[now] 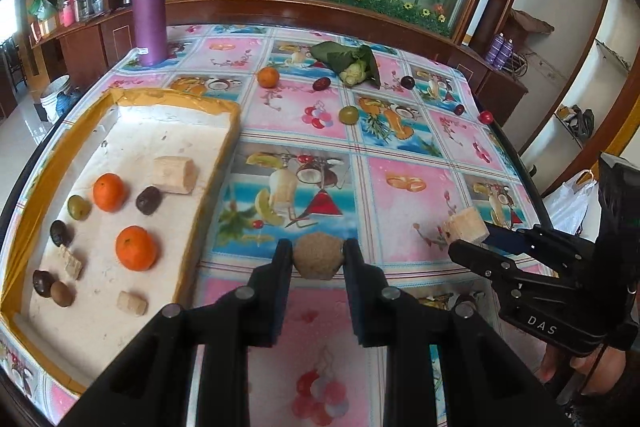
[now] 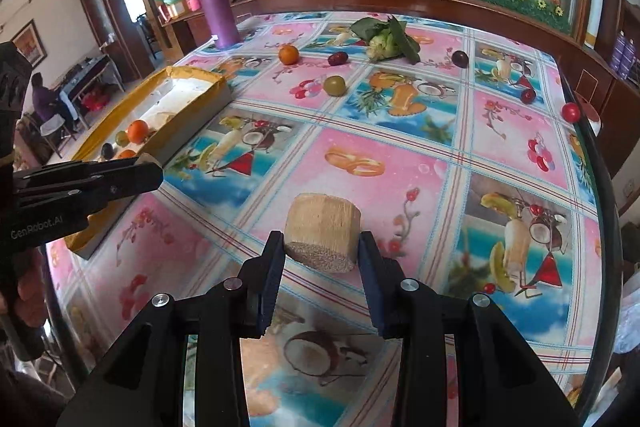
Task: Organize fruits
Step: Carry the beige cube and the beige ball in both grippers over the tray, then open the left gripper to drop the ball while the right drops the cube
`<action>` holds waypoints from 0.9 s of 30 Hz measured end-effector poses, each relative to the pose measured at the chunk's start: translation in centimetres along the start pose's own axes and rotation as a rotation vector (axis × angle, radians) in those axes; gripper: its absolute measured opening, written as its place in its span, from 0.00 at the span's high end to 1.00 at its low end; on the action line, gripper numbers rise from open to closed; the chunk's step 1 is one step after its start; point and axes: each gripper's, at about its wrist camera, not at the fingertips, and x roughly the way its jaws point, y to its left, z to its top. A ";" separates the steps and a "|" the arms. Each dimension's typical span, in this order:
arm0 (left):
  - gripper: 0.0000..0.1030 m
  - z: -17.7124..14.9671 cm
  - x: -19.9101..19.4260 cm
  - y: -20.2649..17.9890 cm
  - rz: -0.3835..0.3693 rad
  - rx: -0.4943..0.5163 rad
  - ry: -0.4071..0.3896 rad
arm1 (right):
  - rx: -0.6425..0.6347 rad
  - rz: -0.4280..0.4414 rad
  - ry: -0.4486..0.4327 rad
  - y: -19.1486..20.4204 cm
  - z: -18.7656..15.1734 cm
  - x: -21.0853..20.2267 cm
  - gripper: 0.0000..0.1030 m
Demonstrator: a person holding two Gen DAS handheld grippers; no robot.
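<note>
My left gripper (image 1: 318,259) is shut on a pale cut fruit chunk (image 1: 318,255), held just above the patterned tablecloth, right of the tray (image 1: 216,163). The tray holds two oranges (image 1: 135,247), dark plums (image 1: 149,199), a green fruit (image 1: 78,207) and several pale chunks (image 1: 175,174). My right gripper (image 2: 322,247) is shut on a larger pale cylindrical chunk (image 2: 322,227); it also shows in the left wrist view (image 1: 466,225). Loose on the table are an orange (image 1: 268,77), a green fruit (image 1: 348,115), plums (image 1: 321,83) and a red cherry tomato (image 1: 485,117).
A purple tumbler (image 1: 149,9) stands at the far left corner. A leafy cauliflower (image 1: 354,65) lies at the far middle. The table's right edge (image 2: 592,155) is close to the tomato. A wooden cabinet with a glass panel runs behind the table.
</note>
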 end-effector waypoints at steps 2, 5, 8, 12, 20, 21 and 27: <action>0.73 -0.1 -0.9 1.3 0.016 -0.020 -0.012 | -0.015 0.018 -0.007 1.4 0.6 0.0 0.65; 0.73 -0.5 -2.1 3.7 0.047 -0.054 -0.026 | -0.044 0.042 -0.017 3.5 1.7 0.3 0.65; 0.73 -0.9 -3.1 6.4 0.083 -0.089 -0.034 | -0.069 0.071 -0.020 5.7 2.9 0.8 0.65; 0.73 -1.9 -3.8 9.8 0.145 -0.118 -0.025 | -0.093 0.108 -0.020 8.2 4.8 2.0 0.65; 0.73 -3.7 -2.9 13.9 0.192 -0.146 0.026 | -0.120 0.146 -0.012 12.1 9.0 5.7 0.65; 0.73 -3.8 -2.7 14.1 0.194 -0.145 0.031 | -0.122 0.147 -0.008 12.4 9.4 6.2 0.65; 0.73 -3.9 -1.5 14.9 0.192 -0.141 0.056 | -0.129 0.149 0.010 14.1 11.9 9.6 0.65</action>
